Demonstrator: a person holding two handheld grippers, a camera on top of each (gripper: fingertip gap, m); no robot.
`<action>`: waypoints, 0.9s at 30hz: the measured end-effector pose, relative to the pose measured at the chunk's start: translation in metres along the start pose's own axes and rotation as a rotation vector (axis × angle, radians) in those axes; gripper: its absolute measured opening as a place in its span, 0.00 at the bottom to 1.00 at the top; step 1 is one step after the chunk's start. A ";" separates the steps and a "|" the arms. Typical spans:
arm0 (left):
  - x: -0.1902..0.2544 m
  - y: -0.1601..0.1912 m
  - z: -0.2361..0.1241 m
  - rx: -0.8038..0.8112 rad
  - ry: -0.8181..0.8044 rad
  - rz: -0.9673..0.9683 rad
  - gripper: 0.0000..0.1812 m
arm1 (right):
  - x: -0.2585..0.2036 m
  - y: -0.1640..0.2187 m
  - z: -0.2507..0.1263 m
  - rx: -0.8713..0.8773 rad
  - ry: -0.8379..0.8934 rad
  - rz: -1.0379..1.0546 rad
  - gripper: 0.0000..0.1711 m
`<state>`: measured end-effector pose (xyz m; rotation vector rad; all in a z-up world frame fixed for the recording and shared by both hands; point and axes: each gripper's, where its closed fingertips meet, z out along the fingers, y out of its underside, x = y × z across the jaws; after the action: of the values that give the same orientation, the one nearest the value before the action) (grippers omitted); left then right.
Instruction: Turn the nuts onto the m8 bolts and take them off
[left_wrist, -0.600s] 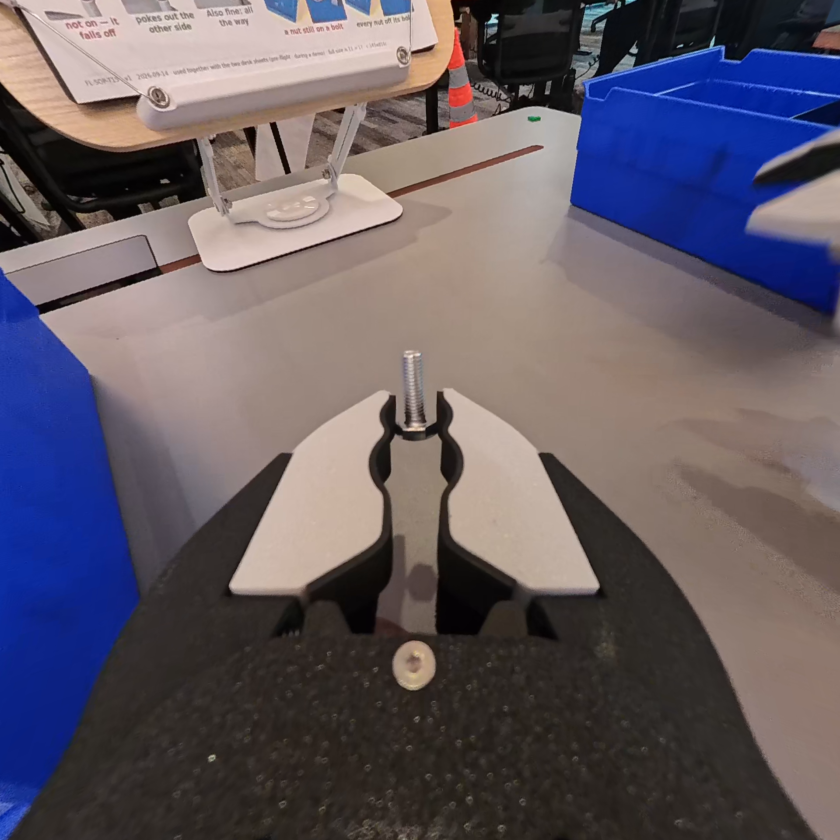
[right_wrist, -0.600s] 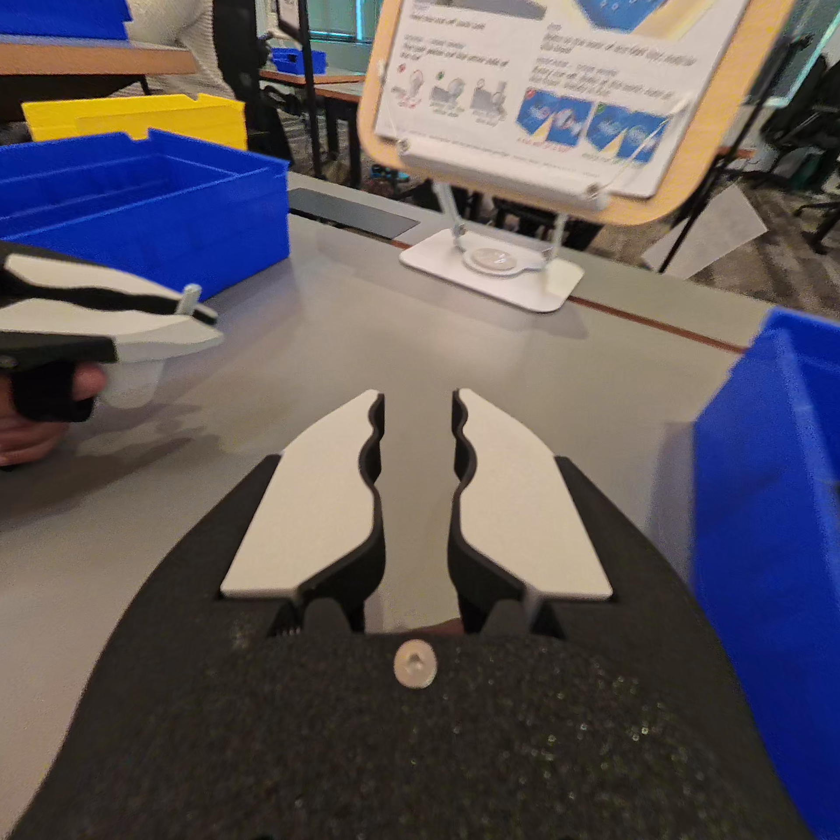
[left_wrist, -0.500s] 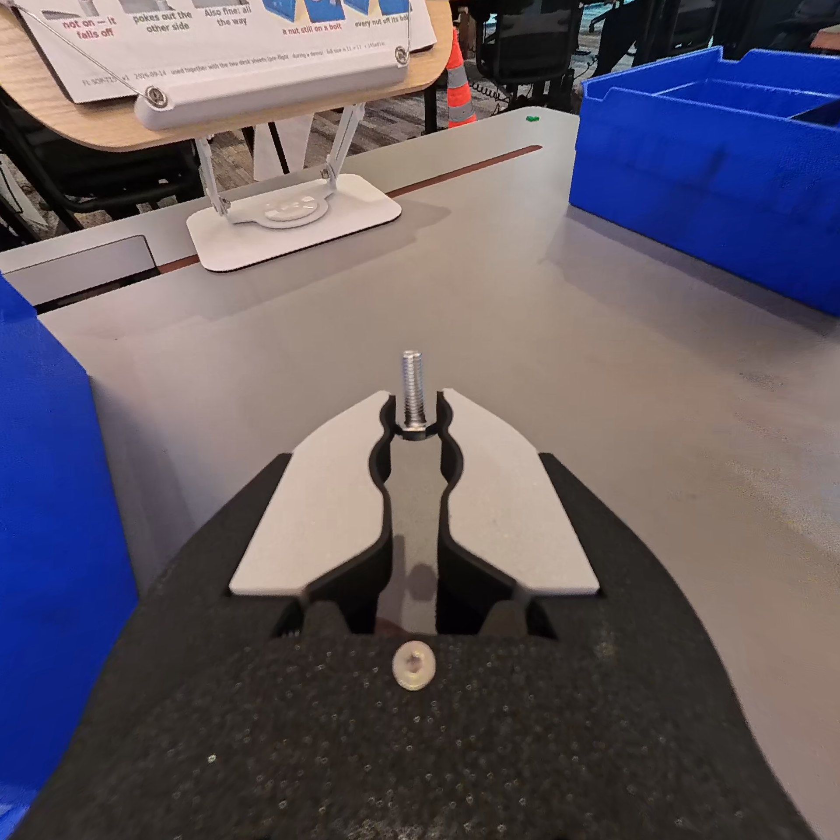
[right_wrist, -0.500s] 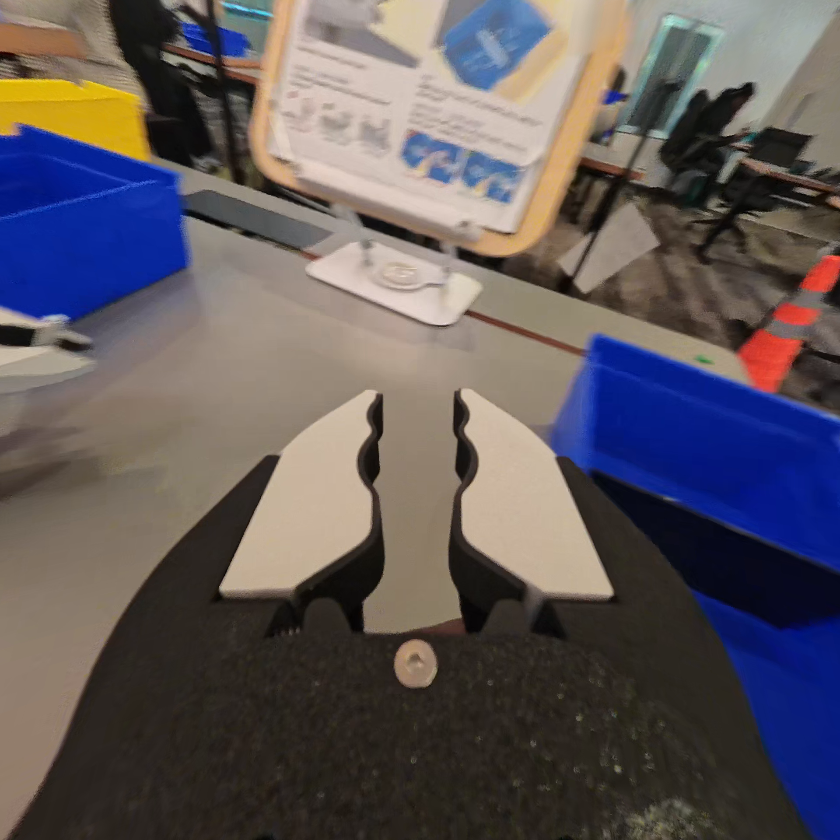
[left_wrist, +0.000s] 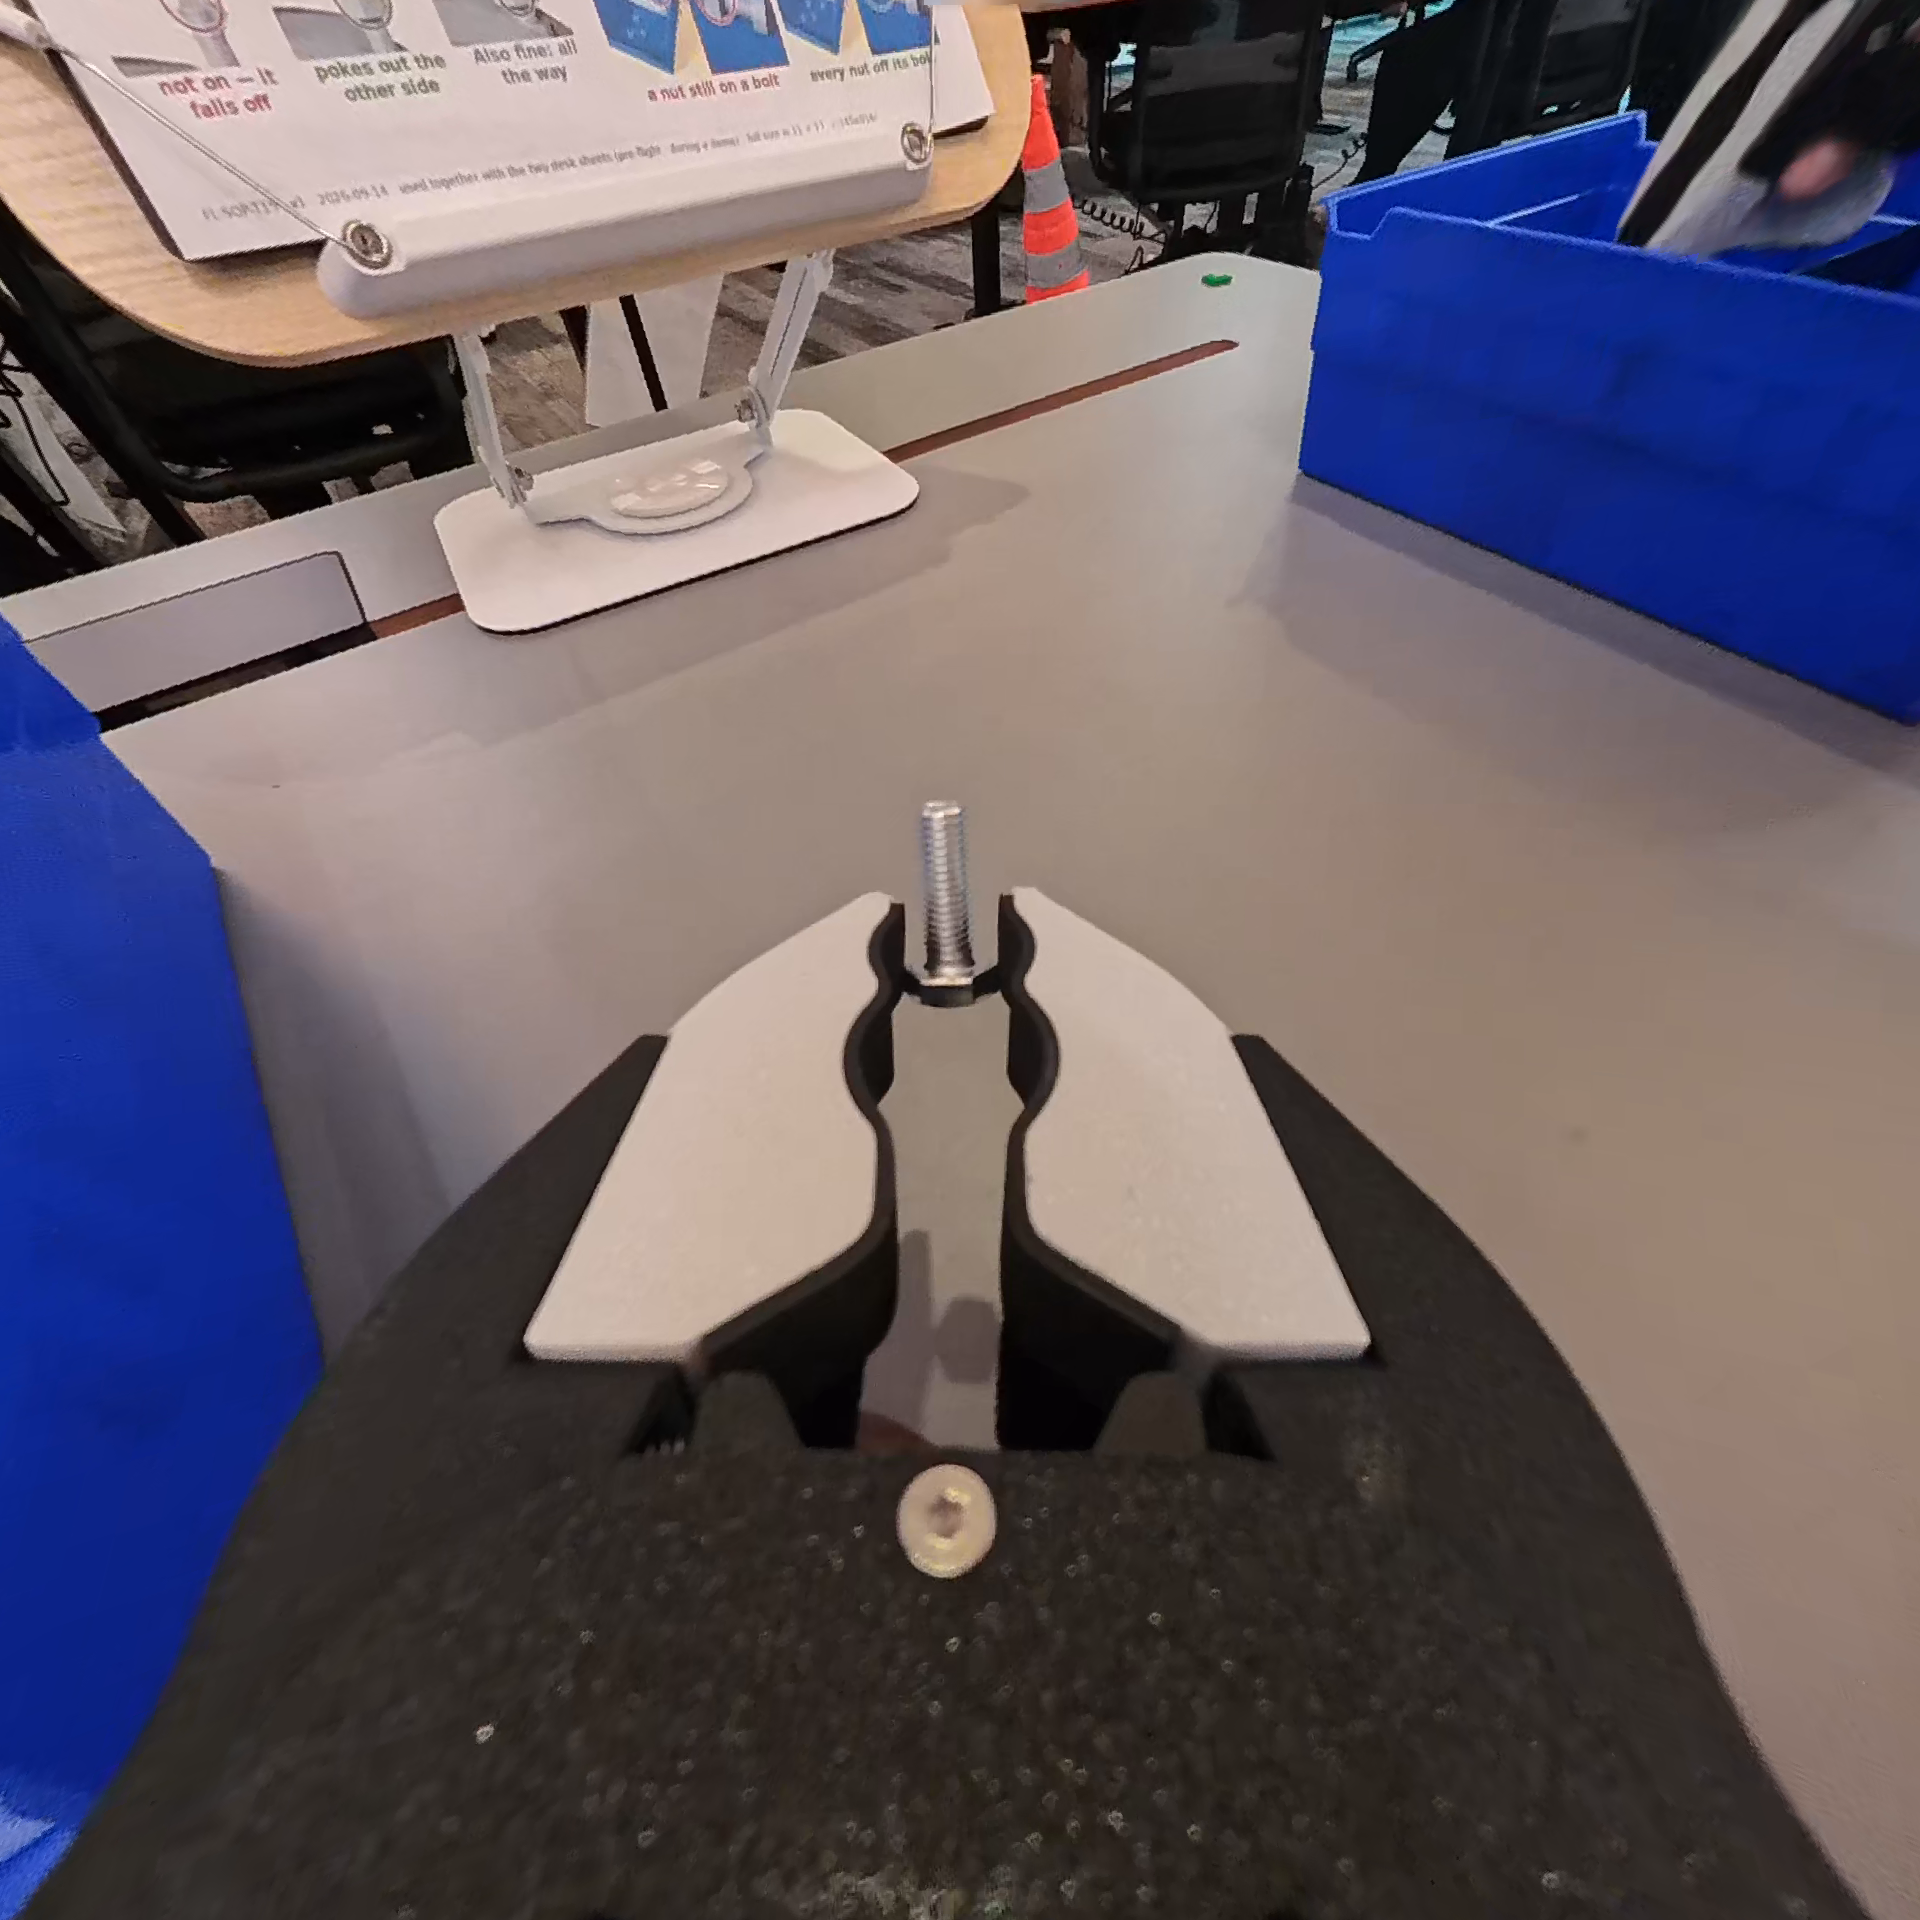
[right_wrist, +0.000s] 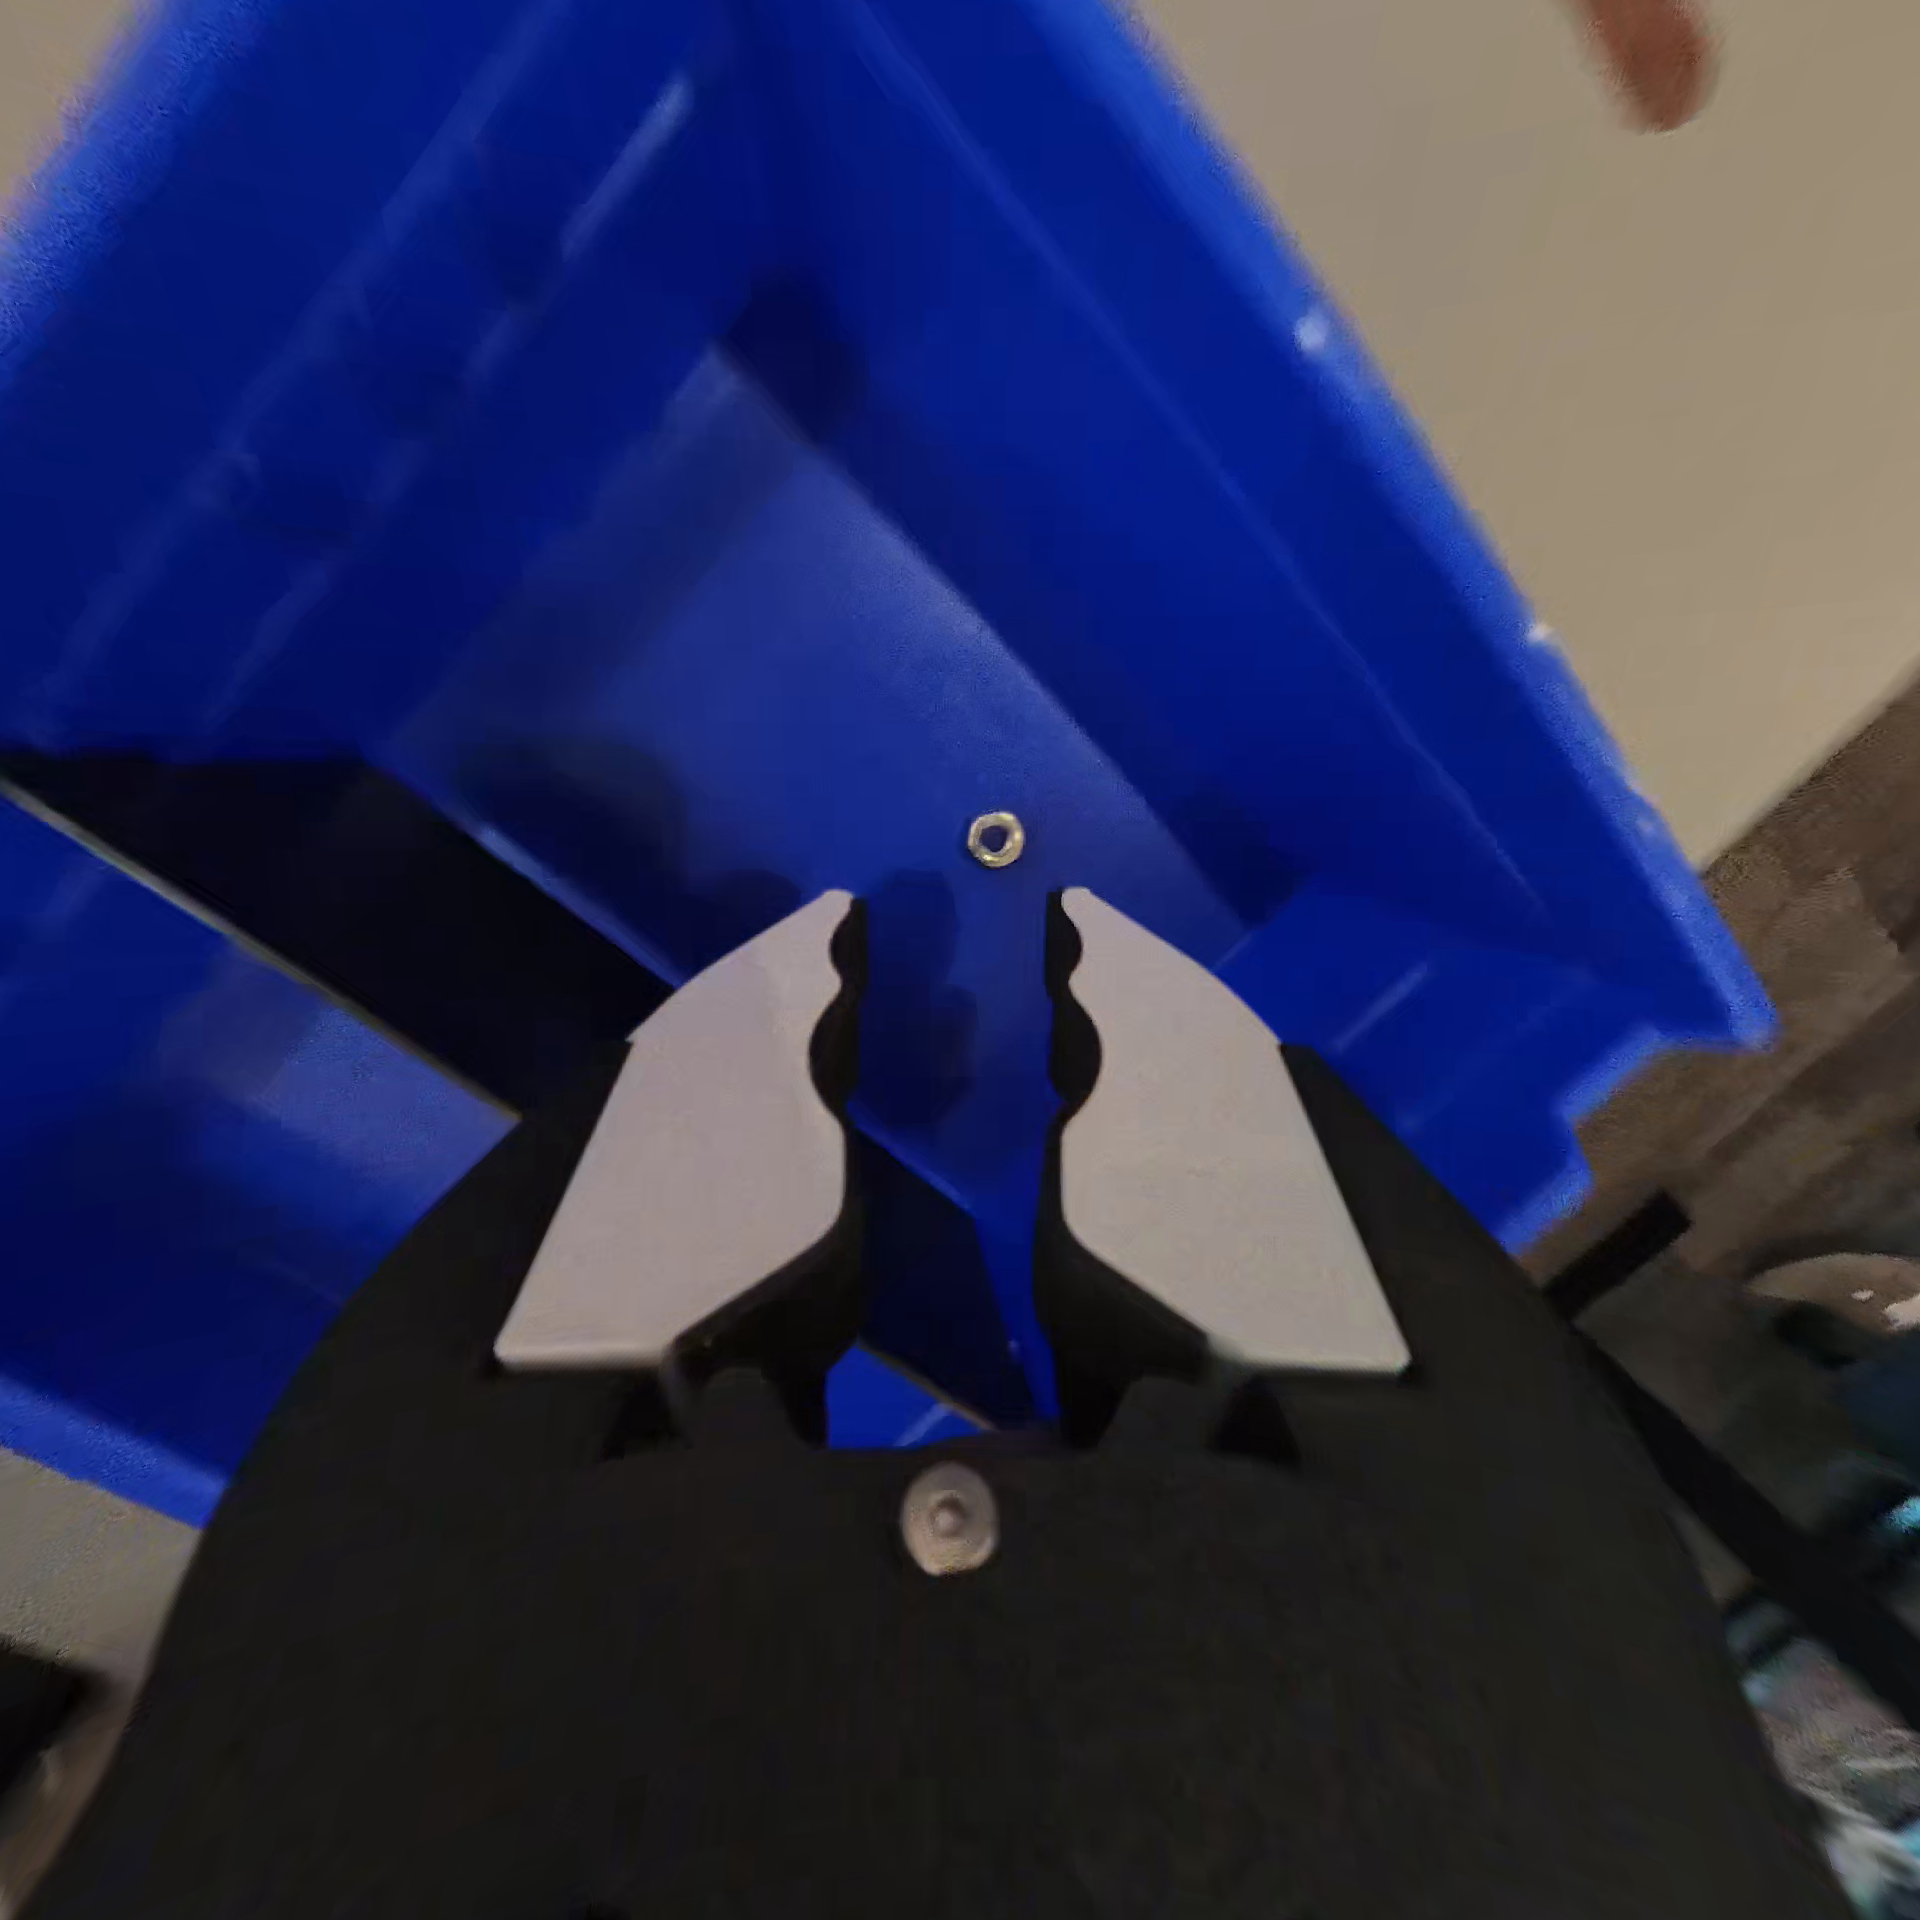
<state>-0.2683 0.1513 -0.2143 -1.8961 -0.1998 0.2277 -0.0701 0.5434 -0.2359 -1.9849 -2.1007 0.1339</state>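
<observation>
My left gripper (left_wrist: 945, 914) is shut on the head of a silver bolt (left_wrist: 943, 894), whose threaded shank stands upright above the grey table (left_wrist: 1351, 935). No nut is on it. My right gripper (right_wrist: 954, 909) is open and empty, pointing down into a blue bin (right_wrist: 1351, 644). A single silver nut (right_wrist: 994, 840) lies flat on the bin floor just beyond the fingertips, slightly right of centre. The right gripper also shows blurred at the top right of the left wrist view (left_wrist: 1756, 135), over the blue bin (left_wrist: 1600, 416).
A white stand (left_wrist: 675, 509) with an instruction sheet on a wooden board (left_wrist: 499, 135) stands at the table's back. Another blue bin (left_wrist: 114, 1091) is close on my left. Dividers split the right bin into compartments. An orange cone (left_wrist: 1049, 197) stands on the floor behind. My hands' fingertips stand some 45 cm from each other. My right tips are roughly 5 cm from the single silver nut (right_wrist: 994, 840).
My right gripper swung right from over the table and tipped down into the blue bin, above the nut. The left gripper with the bolt has stayed still.
</observation>
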 end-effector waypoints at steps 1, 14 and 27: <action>-0.001 0.000 0.000 0.000 -0.003 0.000 0.09 | 0.000 0.002 0.007 -0.050 -0.022 -0.049 0.20; 0.003 0.000 0.000 -0.002 0.013 0.005 0.09 | 0.009 0.015 0.048 -0.254 -0.040 -0.174 0.18; 0.003 0.000 0.000 -0.003 0.003 0.025 0.09 | 0.001 -0.015 0.007 -0.050 0.075 -0.263 0.09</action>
<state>-0.2652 0.1522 -0.2146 -1.9024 -0.1749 0.2410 -0.0869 0.5443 -0.2391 -1.6903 -2.3116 -0.0410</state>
